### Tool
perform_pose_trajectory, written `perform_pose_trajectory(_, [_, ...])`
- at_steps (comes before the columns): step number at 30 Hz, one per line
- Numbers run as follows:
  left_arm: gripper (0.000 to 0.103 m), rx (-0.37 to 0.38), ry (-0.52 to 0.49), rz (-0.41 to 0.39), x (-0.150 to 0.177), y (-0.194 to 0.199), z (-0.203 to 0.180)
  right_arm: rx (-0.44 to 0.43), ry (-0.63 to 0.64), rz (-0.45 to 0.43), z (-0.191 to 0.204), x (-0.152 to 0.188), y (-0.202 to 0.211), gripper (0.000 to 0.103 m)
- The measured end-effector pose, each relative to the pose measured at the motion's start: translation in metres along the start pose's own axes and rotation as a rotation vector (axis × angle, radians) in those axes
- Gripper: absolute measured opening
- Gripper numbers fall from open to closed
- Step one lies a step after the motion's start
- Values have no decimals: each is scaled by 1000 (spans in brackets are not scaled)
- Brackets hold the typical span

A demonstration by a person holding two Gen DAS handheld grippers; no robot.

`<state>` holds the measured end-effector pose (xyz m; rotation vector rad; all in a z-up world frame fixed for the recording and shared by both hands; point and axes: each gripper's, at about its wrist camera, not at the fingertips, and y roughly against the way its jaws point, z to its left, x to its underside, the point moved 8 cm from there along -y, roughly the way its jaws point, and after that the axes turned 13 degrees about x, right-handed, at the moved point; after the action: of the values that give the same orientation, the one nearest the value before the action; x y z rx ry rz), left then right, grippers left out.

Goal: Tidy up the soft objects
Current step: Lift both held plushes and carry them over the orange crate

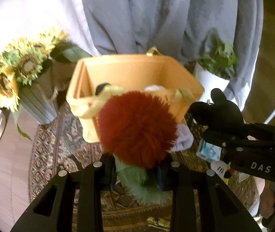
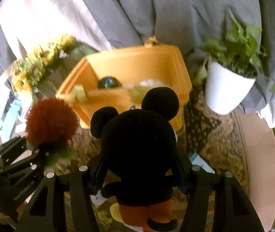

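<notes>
Left tongs point(image 1: 137, 176) clamp red pom-pom toy point(image 1: 137, 125); right tongs point(image 2: 140, 176) clamp black mouse plush point(image 2: 137, 148); orange bin point(image 2: 172, 61) ahead.

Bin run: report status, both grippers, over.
Left hand-held gripper shut on red pom-pom toy. Right hand-held gripper shut on mouse plush. Orange bin ahead, open, partly filled. Path clear.

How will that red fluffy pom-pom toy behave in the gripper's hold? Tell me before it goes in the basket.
The red pom-pom toy is probably very light and squashy: long loose fur, no hard shape. Held by its green base in the left gripper, it may wobble. Dropped in the orange basket, it should land softly and hardly roll.
</notes>
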<state>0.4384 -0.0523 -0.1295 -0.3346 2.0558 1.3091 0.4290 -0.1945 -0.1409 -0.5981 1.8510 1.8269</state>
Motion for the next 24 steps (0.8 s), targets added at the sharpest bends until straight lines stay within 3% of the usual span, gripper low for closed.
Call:
perform_pose_trajectory(13, [31, -48, -35, -143, -55, 32, 12, -28, -8, -144, 13, -58, 24, 59])
perform_pose_trajectory(24, [31, -39, -78, -204, -103, 41, 21, -24, -3, -235, 17, -114, 30, 59])
